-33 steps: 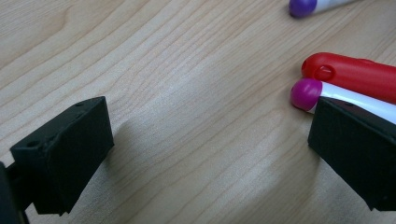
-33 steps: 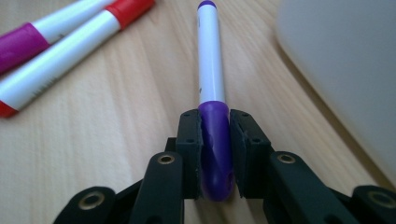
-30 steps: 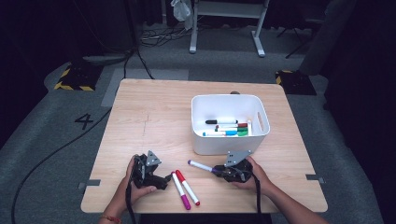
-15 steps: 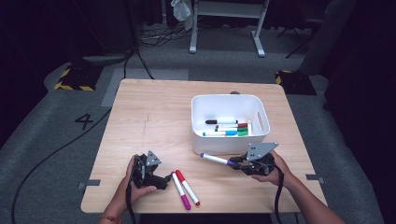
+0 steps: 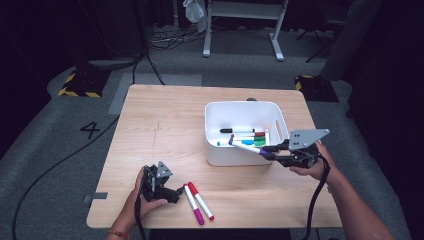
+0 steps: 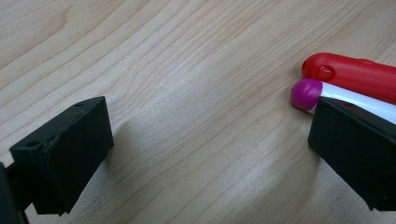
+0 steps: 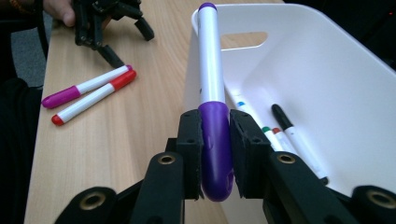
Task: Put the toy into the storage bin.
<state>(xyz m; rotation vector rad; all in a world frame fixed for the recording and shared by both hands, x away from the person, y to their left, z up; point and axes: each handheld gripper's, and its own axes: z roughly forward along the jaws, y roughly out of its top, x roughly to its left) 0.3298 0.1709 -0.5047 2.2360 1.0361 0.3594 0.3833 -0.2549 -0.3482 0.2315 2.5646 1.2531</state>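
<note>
Looking down from the high view, you see the white bin (image 5: pixel 243 134) on the wooden table (image 5: pixel 170 125), right of centre. Several markers lie on its floor: a black-capped one, then red, green and blue ones; their exact number is hard to make out. Your right gripper (image 5: pixel 274 150) hangs at the bin's 4 o'clock corner, jaws clamped on the purple marker (image 5: pixel 246 146), which reaches toward 10 o'clock over the bin's near rim. Your left gripper (image 5: pixel 176 193) rests at the table's 7 o'clock edge. Just at its 3 o'clock lie the magenta marker (image 5: pixel 192 204) and the red marker (image 5: pixel 200 200), side by side and touching.

In the left gripper view, your jaws stand wide apart with bare wood between them. The right jaw covers part of the magenta marker (image 6: pixel 313 94), so you see mainly its rounded cap; the red marker (image 6: pixel 350 76) lies against it and runs off the frame at 3 o'clock.

In the right gripper view, your pads pinch the purple marker (image 7: pixel 212 93) by its cap, its barrel pointing to 12 o'clock above the bin's (image 7: pixel 327 84) near wall. Inside, at 4 o'clock, markers with black, green, red and blue caps lie together, partly cut off by your jaw. At 10 o'clock the magenta marker (image 7: pixel 84 88) and red marker (image 7: pixel 93 100) lie on the table, with your left gripper (image 7: pixel 128 42) beyond.
</note>
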